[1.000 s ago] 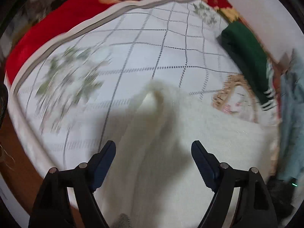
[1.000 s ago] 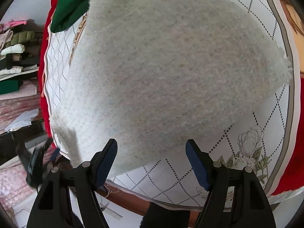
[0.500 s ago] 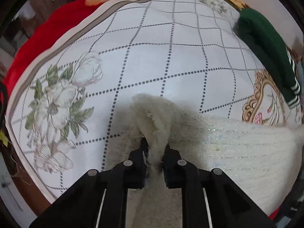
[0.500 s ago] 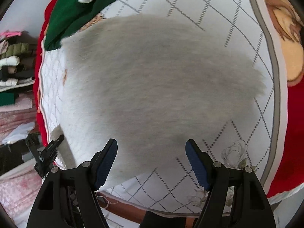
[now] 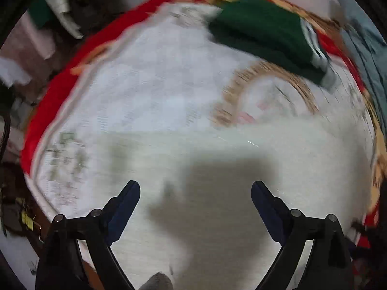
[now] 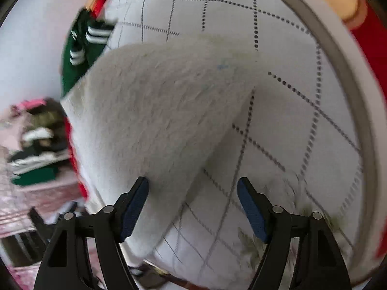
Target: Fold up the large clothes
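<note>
A white fuzzy sweater (image 5: 241, 164) lies flat on the white grid-patterned cloth (image 5: 145, 84). The left wrist view is blurred by motion. My left gripper (image 5: 195, 193) hovers over the sweater with its jaws opening wide and nothing pinched between them. In the right wrist view the sweater (image 6: 157, 108) shows a folded edge running down toward me. My right gripper (image 6: 193, 188) is just above that edge, its jaws opening. The left fingertip (image 6: 137, 193) is close against the fabric, and the pads do not press on it.
A folded green sweater with white stripes (image 5: 266, 31) (image 6: 79, 55) lies at the cloth's far side. A red cover (image 5: 60, 84) (image 6: 372, 48) rims the cloth (image 6: 290, 120). Stacked clothes (image 6: 36, 145) sit off to the left, and blue-grey fabric (image 5: 362, 43) hangs at the right.
My left gripper pinched a raised fold of the sweater, then let it go and opened wide while sweeping sideways. My right gripper dropped closer to the sweater's edge and rolled.
</note>
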The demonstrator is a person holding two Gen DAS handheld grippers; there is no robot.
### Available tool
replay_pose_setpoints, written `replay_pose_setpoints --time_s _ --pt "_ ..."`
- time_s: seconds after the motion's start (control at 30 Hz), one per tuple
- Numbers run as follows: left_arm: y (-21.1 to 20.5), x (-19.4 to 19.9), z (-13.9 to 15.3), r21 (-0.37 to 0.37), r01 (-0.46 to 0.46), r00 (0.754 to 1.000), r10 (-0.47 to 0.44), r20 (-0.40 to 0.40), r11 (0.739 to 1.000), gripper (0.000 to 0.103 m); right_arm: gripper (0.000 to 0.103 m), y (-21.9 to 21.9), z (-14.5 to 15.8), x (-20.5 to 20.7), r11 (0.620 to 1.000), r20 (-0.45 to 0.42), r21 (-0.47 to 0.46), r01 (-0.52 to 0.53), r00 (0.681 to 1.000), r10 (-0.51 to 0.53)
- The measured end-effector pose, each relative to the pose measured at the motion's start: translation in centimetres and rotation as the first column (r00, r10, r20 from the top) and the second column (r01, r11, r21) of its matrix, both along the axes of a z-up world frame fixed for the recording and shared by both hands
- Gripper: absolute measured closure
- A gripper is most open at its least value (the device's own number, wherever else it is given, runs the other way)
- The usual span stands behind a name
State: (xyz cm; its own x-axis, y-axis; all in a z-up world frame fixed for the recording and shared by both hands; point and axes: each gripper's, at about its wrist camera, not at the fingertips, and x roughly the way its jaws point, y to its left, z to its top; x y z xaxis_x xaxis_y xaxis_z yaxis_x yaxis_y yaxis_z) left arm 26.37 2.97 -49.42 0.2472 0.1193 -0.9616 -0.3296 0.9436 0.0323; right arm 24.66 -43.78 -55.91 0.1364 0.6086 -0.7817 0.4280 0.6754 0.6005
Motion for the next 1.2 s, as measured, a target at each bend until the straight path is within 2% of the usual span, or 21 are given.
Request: replay_pose_setpoints --time_s 0.1,0.23,0.37,0.47,0.5,0.63,0.73,0.93,1.0,1.07,1.13,1.2 --pt "-3.3 0.6 -2.2 -0.021 0.036 0.999 -0.037 -0.021 0.999 0.009 0.019 -1.3 -2.3 0.5 0.988 0.089 0.134 0.080 0.992 -0.092" --pt "-6.4 1.2 -5.1 -0.016 0.080 0.995 -0.081 -0.062 0.997 0.009 0.019 -0.7 -3.7 2.4 0.965 0.150 0.244 0.092 0.980 -0.132" --pt "-6.3 1.7 -5.9 -0.028 0.063 0.996 -0.065 -0.063 0.998 0.007 0.018 1.7 -4.3 5.6 0.958 0.183 0.287 0.024 0.980 -0.079" --pt "-5.9 1.8 -5.7 -0.031 0.058 0.997 -0.060 -0.055 0.998 0.007 0.018 3.4 -4.3 7.5 0.961 0.188 0.277 -0.009 0.981 -0.045" --pt "-5.9 1.9 -5.6 -0.026 0.057 0.997 -0.059 -0.055 0.998 0.007 0.020 3.8 -4.3 8.0 0.961 0.185 0.277 -0.012 0.982 -0.041" --pt "-6.0 2.5 -5.4 -0.014 0.054 0.997 -0.055 -0.060 0.998 0.007 0.054 4.7 -4.1 9.0 0.962 0.158 0.272 0.030 0.985 -0.076" --pt "-6.4 2.7 -5.3 -0.005 0.057 0.997 -0.057 -0.061 0.998 0.007 0.064 4.8 -2.9 9.2 0.962 0.171 0.270 0.049 0.980 -0.098" --pt "-8.0 3.0 -5.6 -0.035 0.075 0.996 -0.077 -0.055 0.997 0.007 0.070 2.5 1.2 6.5 0.964 0.210 0.256 0.077 0.968 -0.134" --pt "-8.6 3.3 -5.6 -0.028 0.090 0.994 -0.092 -0.055 0.996 0.007 0.069 1.9 2.0 5.9 0.968 0.218 0.243 0.067 0.968 -0.121" --pt "-9.0 3.2 -5.6 -0.024 0.099 0.993 -0.101 -0.054 0.995 0.007 0.058 1.3 1.2 6.0 0.978 0.205 0.200 0.051 0.974 -0.093" --pt "-9.2 3.3 -5.5 -0.032 0.102 0.993 -0.104 -0.052 0.994 0.007 0.034 0.9 -0.7 6.6 0.979 0.161 0.196 0.061 0.983 -0.093" --pt "-9.4 3.4 -5.4 -0.033 0.106 0.993 -0.108 -0.051 0.994 0.007 0.024 0.9 -2.3 7.3 0.981 0.147 0.187 0.055 0.986 -0.083"
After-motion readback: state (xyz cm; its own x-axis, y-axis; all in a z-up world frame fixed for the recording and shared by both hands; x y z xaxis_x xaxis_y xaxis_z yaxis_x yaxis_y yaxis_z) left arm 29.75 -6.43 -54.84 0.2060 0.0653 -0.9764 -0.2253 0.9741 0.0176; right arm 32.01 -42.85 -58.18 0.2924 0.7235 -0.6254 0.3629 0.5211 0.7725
